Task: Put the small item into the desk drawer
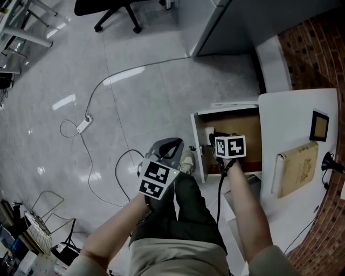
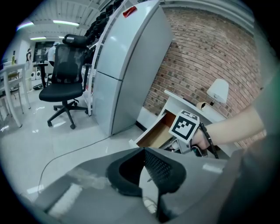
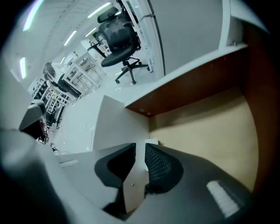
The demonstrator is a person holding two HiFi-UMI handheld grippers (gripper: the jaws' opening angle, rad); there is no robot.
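Above a grey floor (image 1: 135, 97), the desk drawer (image 3: 210, 131) is standing open. The right gripper (image 3: 140, 146) is hovering inside it, jaws slightly parted and empty, with the small white item (image 3: 152, 141) lying just beyond the tips, its axis unclear. The left gripper (image 2: 143, 151) is hanging empty, tips together.

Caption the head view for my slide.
Right gripper reaches into the open desk drawer near a small white item; left gripper hangs over the floor.

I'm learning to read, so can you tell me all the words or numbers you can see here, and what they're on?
No text here can be read.
Book on the desk: any print on the cover is too blurred to read.
Red tag on the grey cabinet: too small to read.
Marker cubes: black-and-white square patterns, no letters.
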